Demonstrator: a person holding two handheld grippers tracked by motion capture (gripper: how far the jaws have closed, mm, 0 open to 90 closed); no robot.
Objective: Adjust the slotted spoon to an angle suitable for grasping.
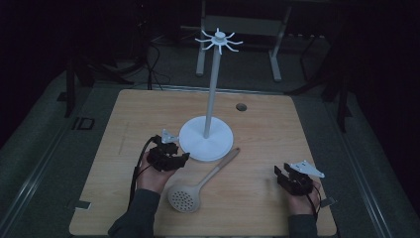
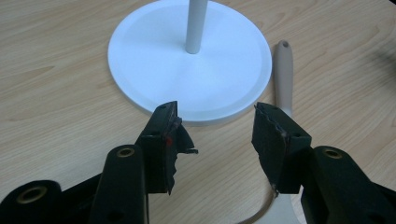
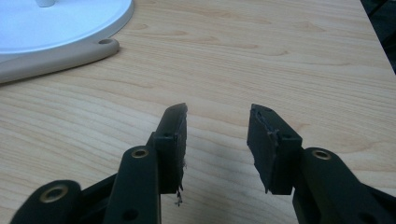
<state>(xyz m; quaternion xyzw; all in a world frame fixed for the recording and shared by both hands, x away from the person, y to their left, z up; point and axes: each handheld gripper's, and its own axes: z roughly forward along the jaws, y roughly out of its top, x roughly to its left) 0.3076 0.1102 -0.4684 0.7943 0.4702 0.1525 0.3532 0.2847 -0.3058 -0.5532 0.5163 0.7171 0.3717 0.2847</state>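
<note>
A beige skimmer spoon (image 1: 198, 186) is seen lying flat on the wooden table (image 1: 267, 134), its round perforated bowl toward the near edge and its long handle, pierced by a hanging hole at the tip, touching the white stand (image 1: 206, 139) at mid-table. The left gripper (image 1: 171, 154) is held just beside the spoon, toward the left edge, jaws apart and empty. The right gripper (image 1: 285, 173) is held near the right edge, jaws likewise apart, nothing between them
</note>
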